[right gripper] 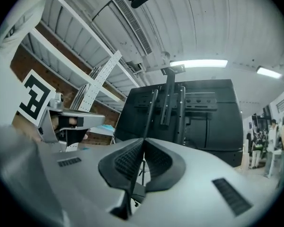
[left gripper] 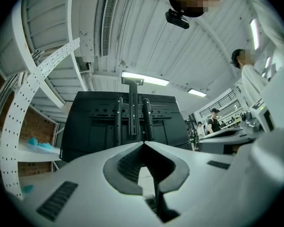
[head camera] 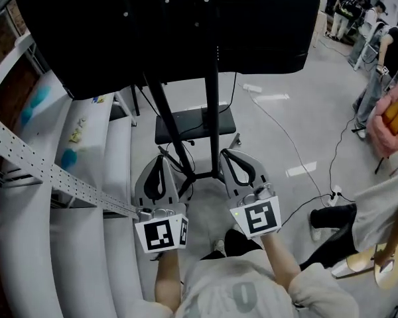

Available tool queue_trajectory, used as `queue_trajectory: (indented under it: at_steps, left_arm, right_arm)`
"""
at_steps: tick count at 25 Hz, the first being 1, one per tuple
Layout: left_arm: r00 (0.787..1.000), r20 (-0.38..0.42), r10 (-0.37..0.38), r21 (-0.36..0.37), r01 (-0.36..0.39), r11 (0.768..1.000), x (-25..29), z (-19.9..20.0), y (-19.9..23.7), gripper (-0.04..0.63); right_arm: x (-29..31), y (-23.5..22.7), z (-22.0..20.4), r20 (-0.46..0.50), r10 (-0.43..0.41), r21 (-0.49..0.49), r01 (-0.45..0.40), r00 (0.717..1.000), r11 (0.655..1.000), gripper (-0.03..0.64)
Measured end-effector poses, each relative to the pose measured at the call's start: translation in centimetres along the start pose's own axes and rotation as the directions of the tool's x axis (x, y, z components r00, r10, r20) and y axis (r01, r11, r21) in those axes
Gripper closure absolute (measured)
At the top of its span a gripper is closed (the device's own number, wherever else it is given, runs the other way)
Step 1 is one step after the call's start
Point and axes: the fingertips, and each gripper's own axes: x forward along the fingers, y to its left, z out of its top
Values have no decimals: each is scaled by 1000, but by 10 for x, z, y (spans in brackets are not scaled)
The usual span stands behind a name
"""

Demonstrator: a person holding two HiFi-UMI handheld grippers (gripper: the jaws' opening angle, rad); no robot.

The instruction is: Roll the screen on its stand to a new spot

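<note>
"Where is the big screen?"

"The screen (head camera: 166,25) is up on its stand (head camera: 213,158), right in front of the person with the grippers. We see its black back. The stand is on the grey floor (head camera: 272,131), close to the white racks (head camera: 86,244) on the left."

"And the two grippers?"

"The left gripper (head camera: 162,159) is low down, close to the slanted bar (head camera: 168,124) of the stand. The right gripper (head camera: 228,154) is just to the right of the straight pole (head camera: 213,105). Both point at the stand, under the screen."

"Are the jaws open?"

"No. On both grippers the jaws are pressed together at the tips, and they pinch nothing."

"Do they touch the stand?"

"I cannot tell from here."

"What else is there?"

"A little black shelf (head camera: 186,126) sits on the stand, below the screen. A long metal strip (head camera: 53,171) full of holes runs across on the left, over the white racks. A thin white cable (head camera: 293,141) lies on the floor to the right of the stand. Some people (head camera: 378,71) are over on the right, well apart from the screen"
</note>
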Motion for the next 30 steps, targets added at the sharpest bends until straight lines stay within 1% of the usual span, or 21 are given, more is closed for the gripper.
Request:
queue_trajectory:
  at_steps: [4, 8, 13, 18, 22, 23, 24, 25, 26, 28, 29, 30]
  left_arm:
    - [1000, -4, -1, -20, 1, 1000, 40, -10, 12, 581]
    - [1000, -19, 11, -25, -11, 1000, 85, -25, 27, 581]
    - [999, -3, 49, -53, -49, 997, 150, -40, 44, 581]
    - [997, -11, 77, -35, -77, 996, 203, -56, 55, 581]
    - [990, -31, 134, 0, -134, 991, 232, -67, 74, 580]
    - [990, -37, 138, 3, -138, 990, 239, -68, 79, 568]
    - [990, -47, 136, -4, -137, 991, 246, -69, 85, 494]
    - [989, -58, 134, -17, -135, 991, 253, -72, 91, 412]
    - [989, -68, 134, -30, -136, 990, 260, -74, 98, 391]
    - [987, -80, 141, -40, -145, 989, 273, -79, 110, 369]
    - [986, -86, 143, -39, -147, 988, 279, -82, 115, 347]
    - [986, -93, 139, -41, -143, 989, 285, -85, 119, 312]
  right_arm:
    - [38, -23, -10, 13, -19, 22, 18, 1000, 1000, 597]
    - [76, -54, -25, -27, -64, 36, 65, 998, 997, 597]
    - [130, -85, -34, 25, -47, 37, 46, 999, 998, 597]
    - [172, -121, -51, -6, -55, 94, 55, 998, 994, 597]
    - [195, -158, -58, -10, -103, 107, 104, 995, 989, 595]
    - [201, -164, -58, -13, -109, 110, 110, 994, 988, 588]
    - [207, -168, -58, -12, -104, 119, 104, 995, 987, 510]
    - [213, -168, -59, -11, -91, 132, 91, 996, 987, 365]
    - [220, -168, -61, -16, -75, 146, 76, 997, 986, 353]
    - [232, -164, -67, -34, -56, 162, 61, 998, 985, 353]
    - [237, -163, -69, -37, -63, 158, 68, 997, 985, 353]
    - [242, -163, -71, -40, -76, 152, 81, 996, 985, 353]
